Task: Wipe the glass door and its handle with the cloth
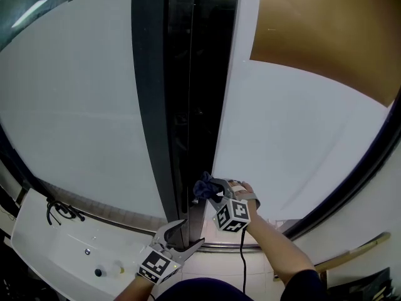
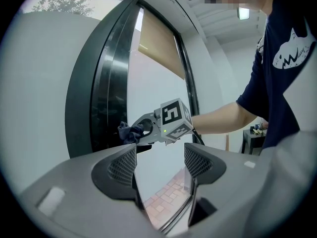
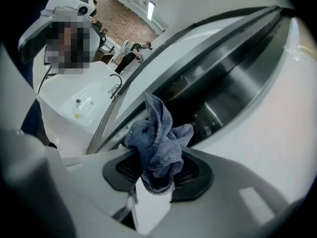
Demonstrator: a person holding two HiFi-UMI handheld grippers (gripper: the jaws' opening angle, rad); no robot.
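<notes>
The glass door [image 1: 81, 118] has frosted white panes on either side of a tall dark upright strip [image 1: 188, 93]. My right gripper [image 1: 210, 190] is shut on a crumpled dark blue cloth [image 1: 202, 187] and holds it against the lower part of that strip. In the right gripper view the cloth [image 3: 158, 143] bulges up from between the jaws, touching the dark glossy strip [image 3: 223, 78]. The left gripper [image 1: 185, 234] sits lower, open, its jaws on either side of the strip's foot. In the left gripper view the jaws [image 2: 158, 165] stand apart with a glass edge between them, and the right gripper [image 2: 141, 131] with the cloth [image 2: 130, 132] shows above.
A white basin unit [image 1: 56, 243] with a black tap [image 1: 59, 212] stands at the lower left. A brown panel [image 1: 326, 30] covers the upper right pane. The person's torso [image 2: 282, 58] fills the right of the left gripper view. A black cable [image 1: 243, 262] hangs from the right gripper.
</notes>
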